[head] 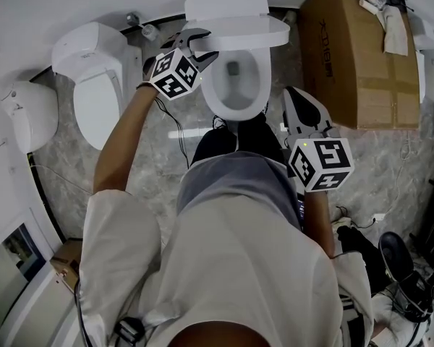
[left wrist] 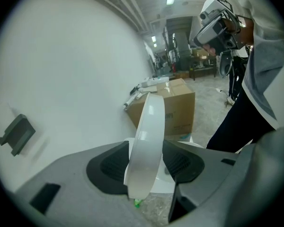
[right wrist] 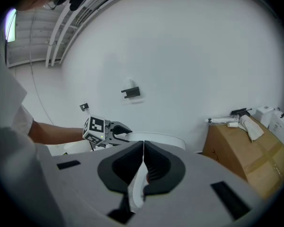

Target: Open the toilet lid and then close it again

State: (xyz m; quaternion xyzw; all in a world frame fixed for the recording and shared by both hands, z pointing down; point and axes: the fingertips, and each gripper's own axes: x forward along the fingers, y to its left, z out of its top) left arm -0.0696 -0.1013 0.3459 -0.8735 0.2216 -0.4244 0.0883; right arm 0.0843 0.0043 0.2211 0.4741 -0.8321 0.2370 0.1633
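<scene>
The white toilet lid [head: 239, 31] stands raised, leaning forward over the open bowl [head: 235, 85]. My left gripper [head: 199, 45] is at the lid's left edge. In the left gripper view the lid's rim [left wrist: 149, 126] runs upright between the widely spread jaws of that gripper [left wrist: 146, 148], and both pads [left wrist: 111, 167] lie against it. My right gripper [head: 298, 96] hangs to the right of the bowl, away from the lid, its jaws [right wrist: 143, 150] shut on nothing. From the right gripper view I see the left gripper [right wrist: 114, 132] at the lid [right wrist: 158, 139].
A second white toilet [head: 98, 85] stands on the left, with a white fixture [head: 29, 114] beyond it. A big cardboard box [head: 362, 56] sits close on the right of the toilet. Cables lie on the marble floor [head: 159, 157]. The wall is right behind the tank [head: 224, 4].
</scene>
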